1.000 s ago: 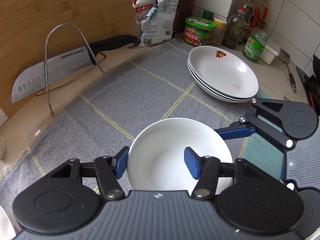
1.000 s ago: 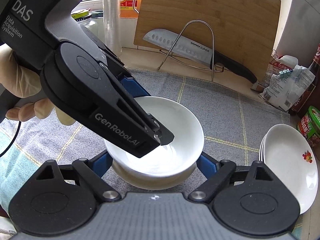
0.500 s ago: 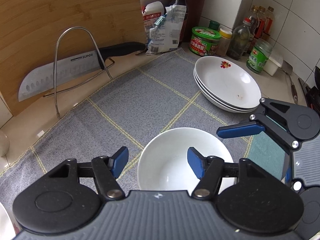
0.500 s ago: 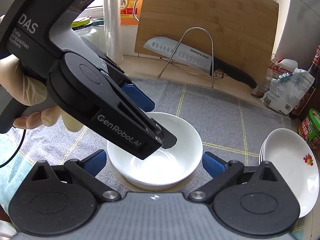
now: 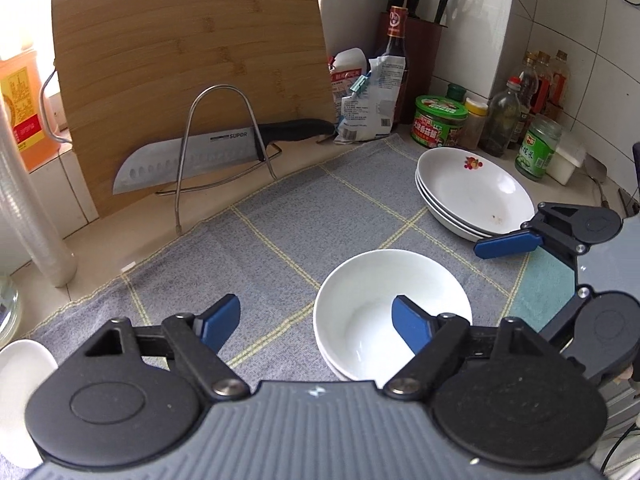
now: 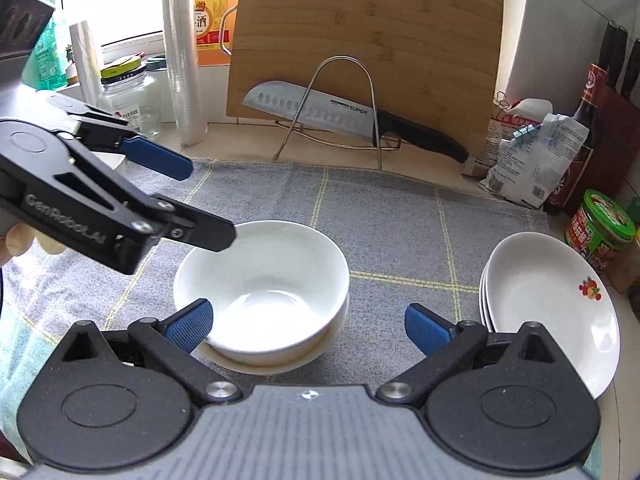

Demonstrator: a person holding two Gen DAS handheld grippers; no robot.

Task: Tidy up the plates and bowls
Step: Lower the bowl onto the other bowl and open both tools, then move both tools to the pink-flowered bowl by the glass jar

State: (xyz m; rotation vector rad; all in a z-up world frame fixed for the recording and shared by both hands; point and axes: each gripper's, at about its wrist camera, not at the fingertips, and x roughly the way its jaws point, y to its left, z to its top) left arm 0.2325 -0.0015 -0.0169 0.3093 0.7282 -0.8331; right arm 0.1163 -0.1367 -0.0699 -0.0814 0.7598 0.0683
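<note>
Two white bowls [image 5: 376, 320] [image 6: 260, 284] sit nested on the grey checked cloth [image 5: 280, 236]. My left gripper [image 5: 316, 322] [image 6: 188, 200] hovers over the stack's left rim. Its jaws are opening: one blue pad is above the bowl's inside, the other is outside, and neither touches. My right gripper [image 6: 308, 328] [image 5: 552, 280] stands wide open in front of the stack, its pads clear of both sides. A stack of white plates [image 5: 476, 196] [image 6: 552, 308] with a fruit print rests to the right.
A cutting board [image 5: 188, 80] leans at the back, with a knife [image 5: 192, 160] on a wire rack before it. Jars, bottles and bags [image 5: 440, 124] crowd the back right corner. A stack of plastic cups [image 6: 180, 52] stands at the back left. Another white dish [image 5: 20, 380] shows at the left edge.
My left gripper let go of the upper bowl's rim, spread its jaws and drew back and up. My right gripper's jaws widened away from the bowls. The bowls stayed put.
</note>
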